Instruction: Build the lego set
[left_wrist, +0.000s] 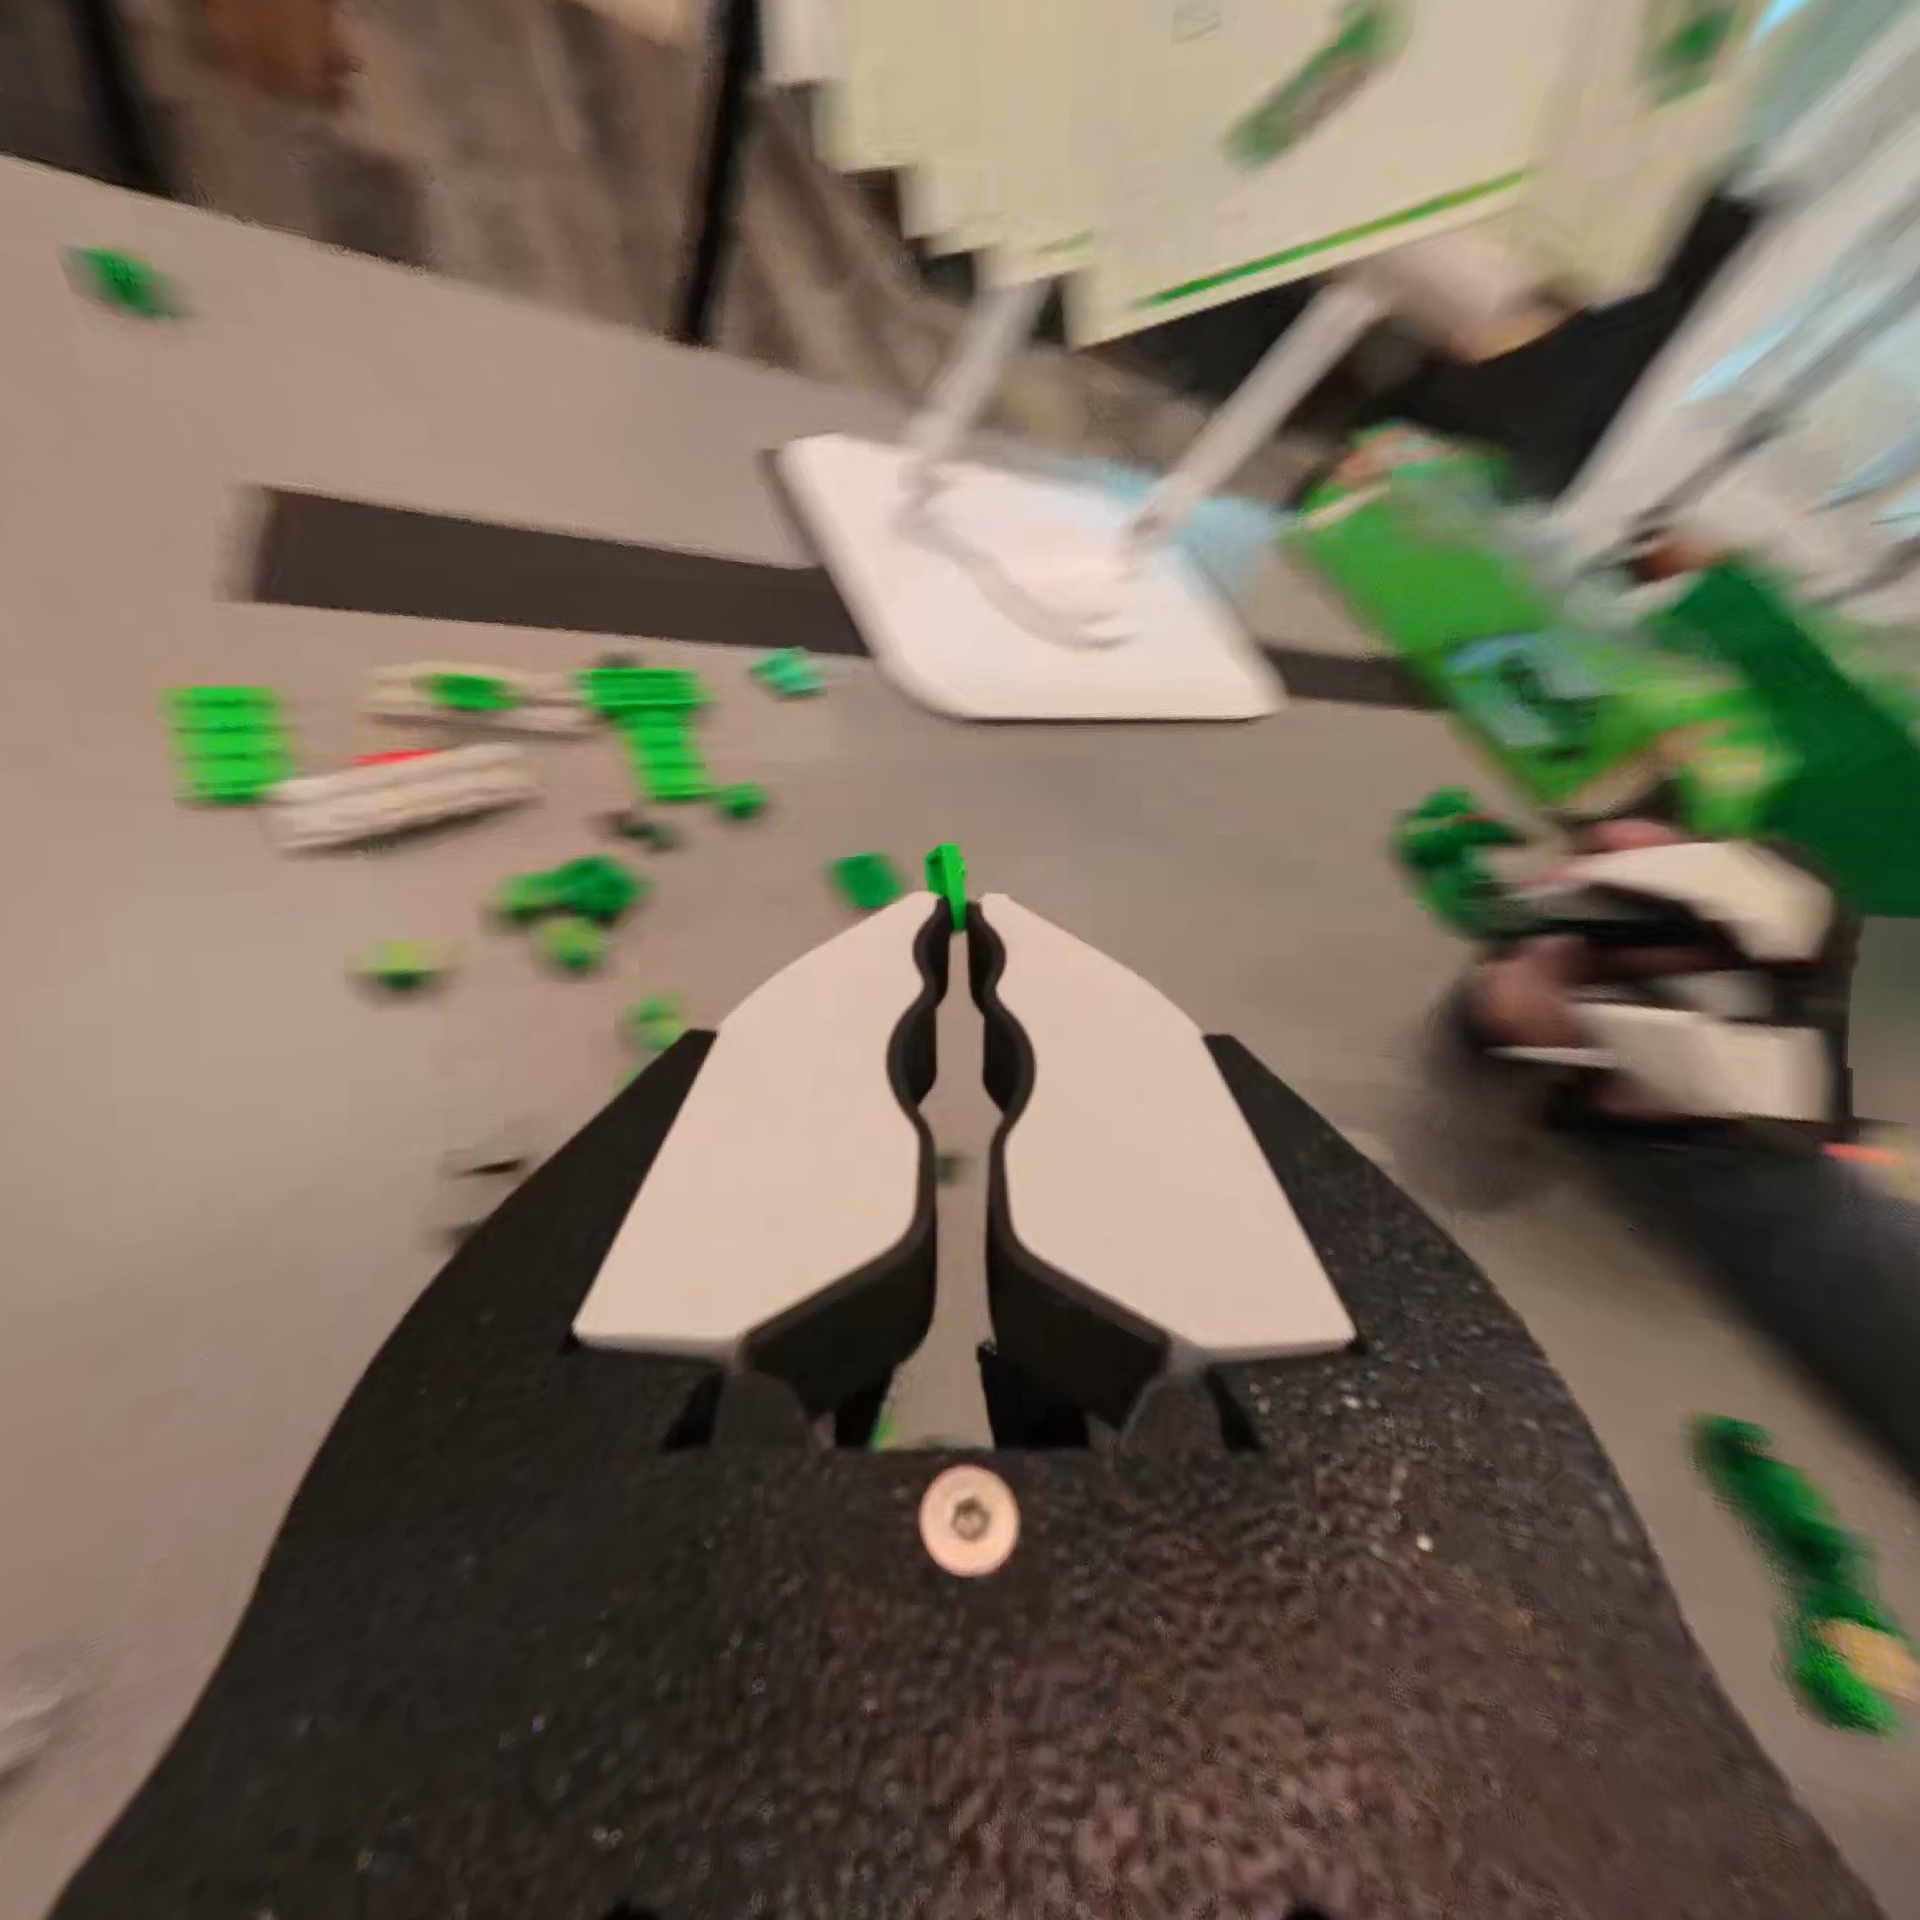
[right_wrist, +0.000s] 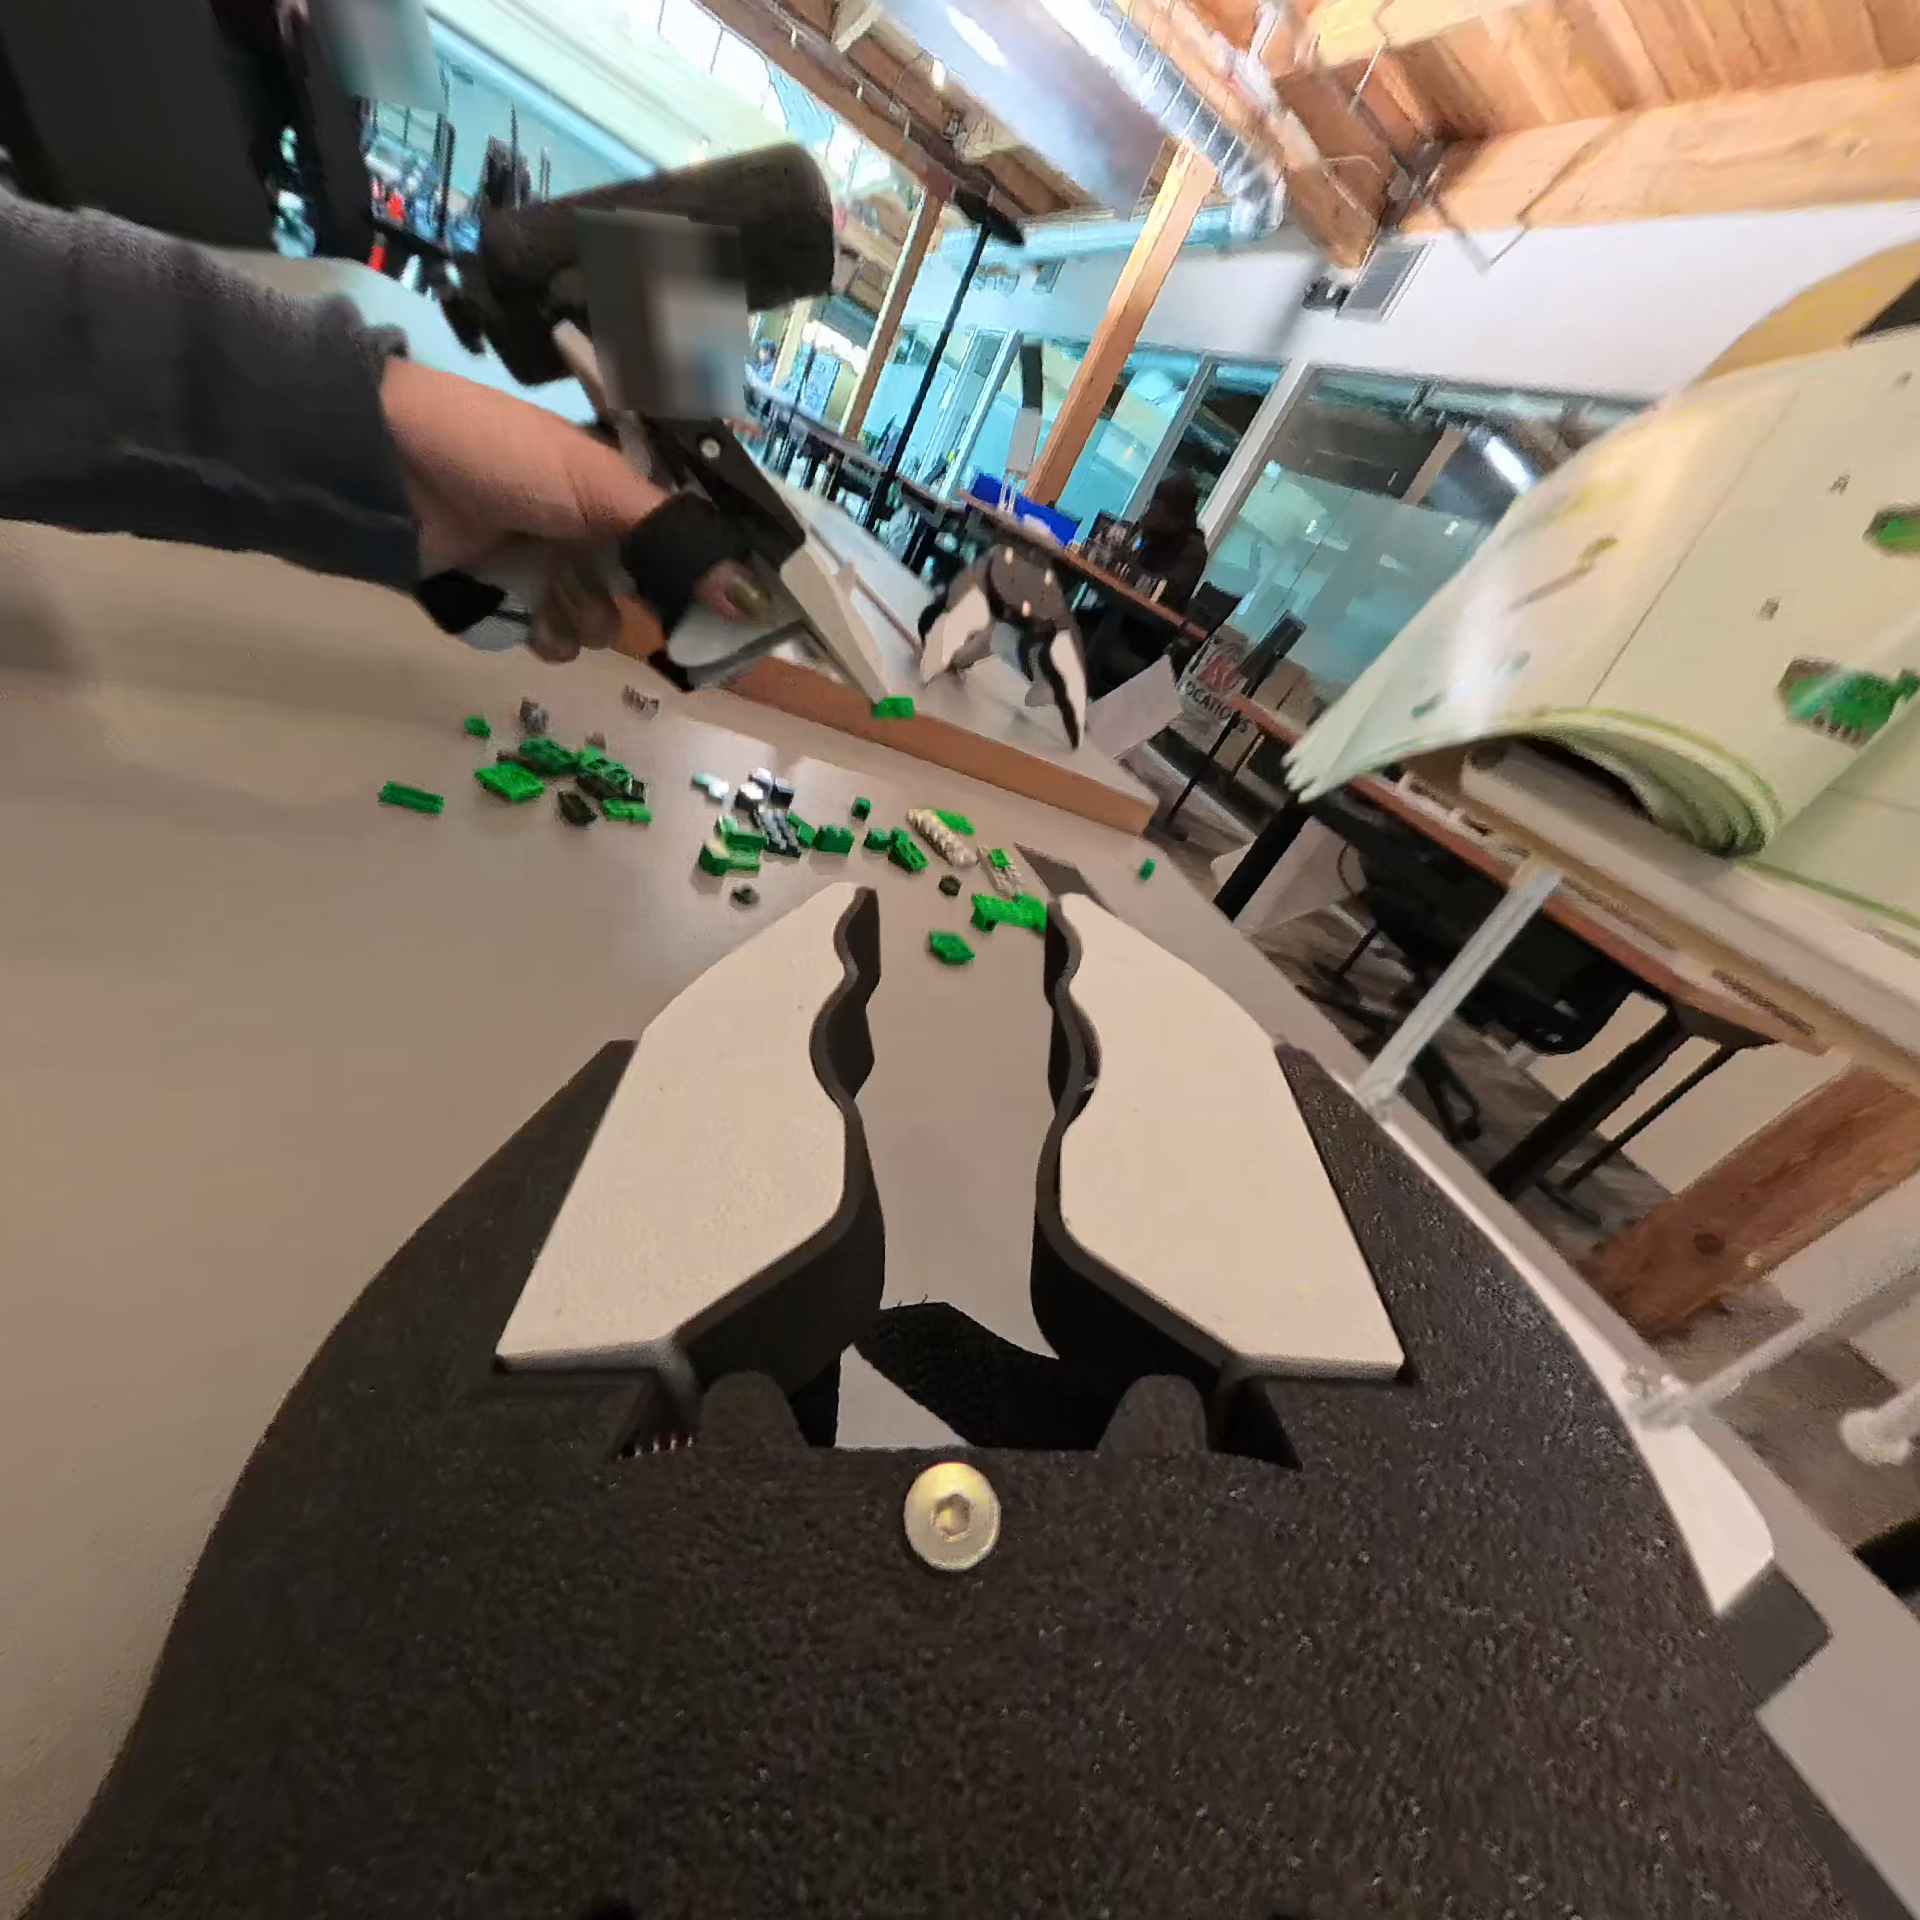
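My left gripper (left_wrist: 954, 906) is shut on a small green lego piece (left_wrist: 945, 878) that sticks up from its tips, held above the grey table (left_wrist: 1039, 810). The view is blurred. Green and pale lego pieces (left_wrist: 644, 727) lie scattered on the table ahead and to the left. In the right wrist view, the left gripper (right_wrist: 868, 681) hangs above the table's far side with the green piece (right_wrist: 891, 708) at its tip. My right gripper (right_wrist: 966, 902) is open and empty, low over the table, just short of several loose green, grey and black pieces (right_wrist: 769, 821).
An open instruction booklet (right_wrist: 1662, 623) rests on a clear stand with a white base (left_wrist: 1018, 613). A green box (left_wrist: 1610, 675) lies at the right, above the right gripper (left_wrist: 1662, 966). The table's edge (right_wrist: 1174, 883) runs close on the right. A sleeved arm (right_wrist: 187, 395) holds the left gripper. The grippers' ends are close to 20 cm from one another. The white base (left_wrist: 1018, 613) is about equally far from each gripper, around 25 cm.
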